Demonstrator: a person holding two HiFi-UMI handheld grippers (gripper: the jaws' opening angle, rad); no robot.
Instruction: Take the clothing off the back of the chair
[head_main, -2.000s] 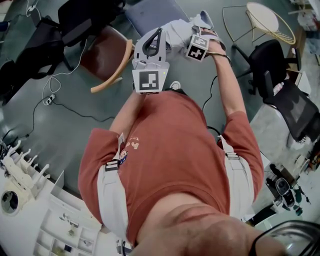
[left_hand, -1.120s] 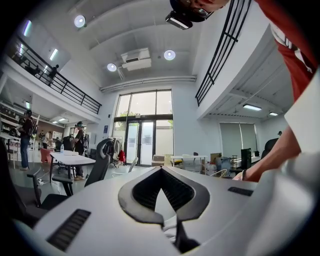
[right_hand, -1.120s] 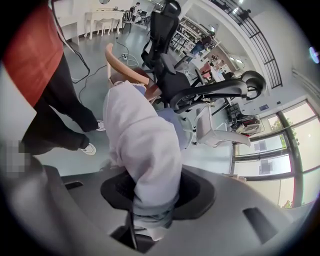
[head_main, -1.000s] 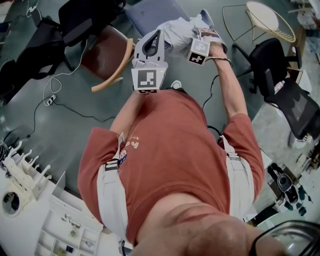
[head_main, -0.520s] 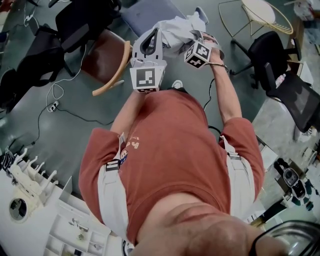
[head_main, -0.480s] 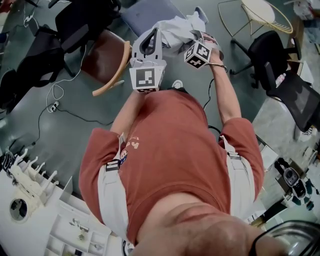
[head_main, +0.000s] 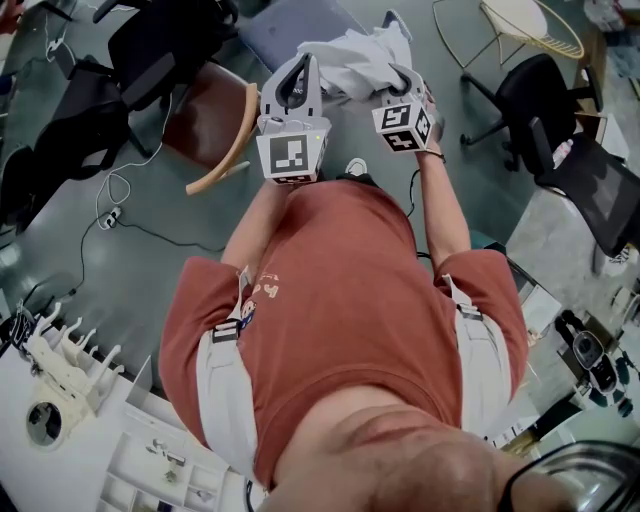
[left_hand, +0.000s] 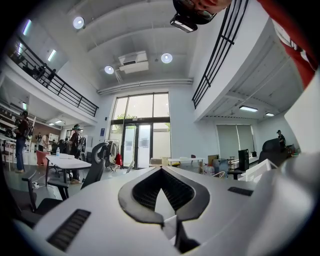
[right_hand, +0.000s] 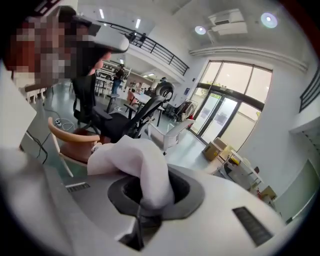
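The white garment (head_main: 352, 55) looks like thin, soft cloth. It should be light to lift and limp, and it will sag and trail from whatever point is pinched. A clamped fold should not slip much, but a small bite could pull free if a hanging part snags on the chair. I judge a thick, gathered fold near the middle to be the safest hold, with a 2nd hold farther along to carry the loose end.

The right gripper (right_hand: 146, 210) has just been closing its jaws, and they are pressed on 1 such fold with only the cloth's thickness between them. In the right gripper view the fabric rises out of the pinch, bulges over the 2 jaws and drapes off to the left.

The left gripper (left_hand: 167, 220) has its jaws together with nothing between them. It points level out across the room, and the garment does not show in its view.

In the head view the garment is bunched at the tips of both grippers. The right one has hold of it and the left one sits just beside it on its left. The bunch hangs above a grey chair (head_main: 295, 25), to the right of a wooden-backed chair (head_main: 225, 125). I cannot tell whether its far end is touching that grey chair.
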